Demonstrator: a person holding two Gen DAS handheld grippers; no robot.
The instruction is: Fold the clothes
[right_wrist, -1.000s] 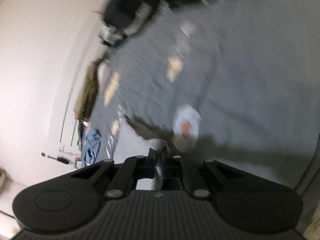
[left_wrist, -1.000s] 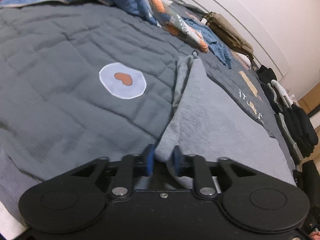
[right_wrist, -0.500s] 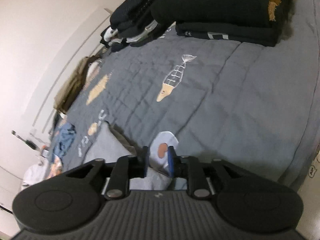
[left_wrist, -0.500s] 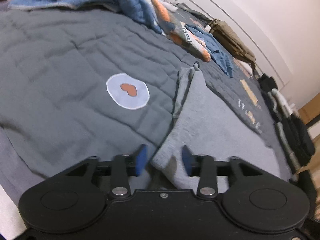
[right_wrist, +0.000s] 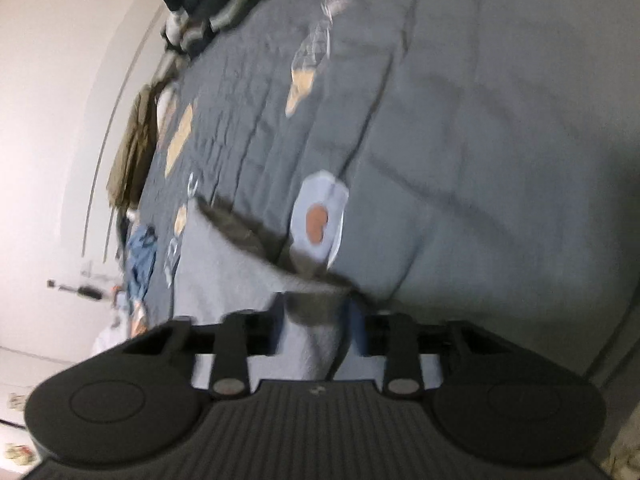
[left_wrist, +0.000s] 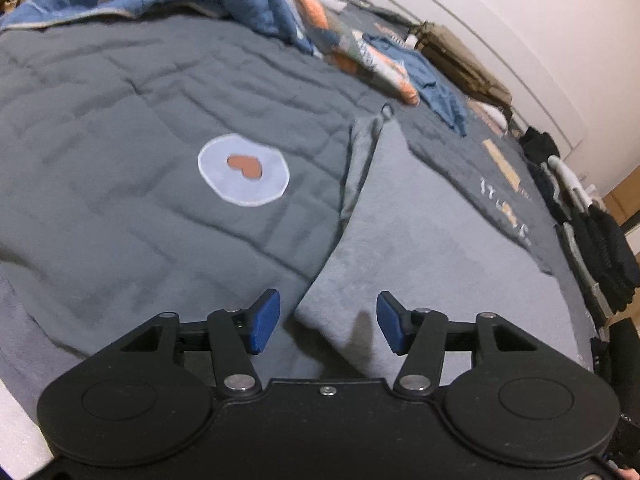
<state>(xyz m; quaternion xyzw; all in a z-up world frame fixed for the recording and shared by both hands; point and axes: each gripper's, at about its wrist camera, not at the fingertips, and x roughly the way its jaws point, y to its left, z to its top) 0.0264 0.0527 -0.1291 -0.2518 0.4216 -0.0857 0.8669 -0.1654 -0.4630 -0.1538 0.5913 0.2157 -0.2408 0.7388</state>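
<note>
Left wrist view: the left gripper (left_wrist: 328, 322) hovers low over the bed (left_wrist: 120, 128), its 2 blue fingers (left_wrist: 264, 326) spread wide and holding nothing. The near corner of the grey garment (left_wrist: 420, 240) lies between them, flat on the quilt, so this corner looks let go where the fold wants it. The garment runs away from the camera as a long smooth panel with 1 doubled edge along its left side, just beside the heart patch (left_wrist: 244, 169). Stacks of dark folded clothes (left_wrist: 600, 248) sit at the bed's right edge, well apart, probably kept there to leave working room.

Right wrist view: this frame is blurred. The right gripper (right_wrist: 316, 322) has grey cloth (right_wrist: 312, 308) standing between its fingers, but the fingers look slightly apart, and I cannot tell whether they pinch it or have freed it. The cloth's edge rises toward the gripper, which suggests it is lifted or just settling.
</note>
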